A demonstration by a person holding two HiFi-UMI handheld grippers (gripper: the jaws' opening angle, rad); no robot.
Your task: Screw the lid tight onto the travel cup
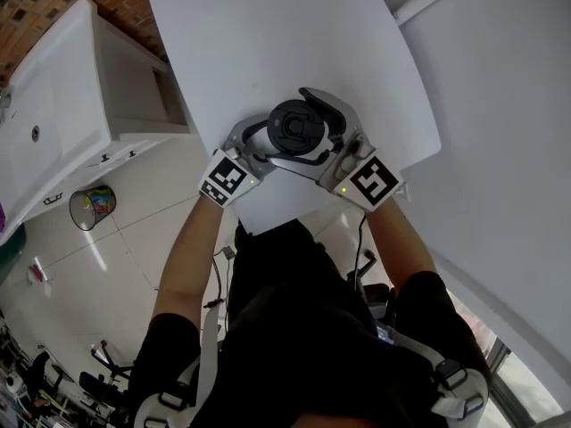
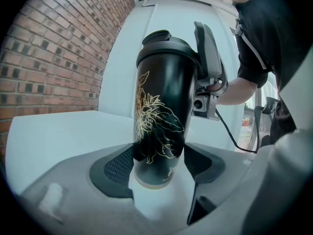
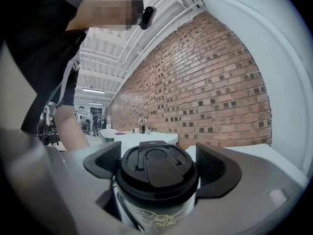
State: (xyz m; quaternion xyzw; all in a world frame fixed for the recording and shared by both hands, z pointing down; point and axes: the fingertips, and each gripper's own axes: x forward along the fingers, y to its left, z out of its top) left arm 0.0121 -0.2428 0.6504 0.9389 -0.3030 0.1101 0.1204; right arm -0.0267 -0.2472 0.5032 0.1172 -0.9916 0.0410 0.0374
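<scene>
A black travel cup (image 2: 161,106) with a gold flower print stands upright on the white table (image 1: 250,43), near its front edge. Its black lid (image 1: 294,127) with a flip tab sits on top. My left gripper (image 2: 159,163) is shut on the cup's lower body, one pad on each side. My right gripper (image 3: 157,165) is up at the top of the cup with its pads against both sides of the lid (image 3: 157,173), jaws spread wide. In the head view the left gripper (image 1: 259,141) and right gripper (image 1: 326,123) flank the cup.
The table's front edge (image 1: 268,217) lies just below the grippers. A white cabinet (image 1: 62,87) stands to the left, with a wire bin (image 1: 92,207) on the tiled floor beside it. A brick wall (image 2: 49,58) runs behind the table.
</scene>
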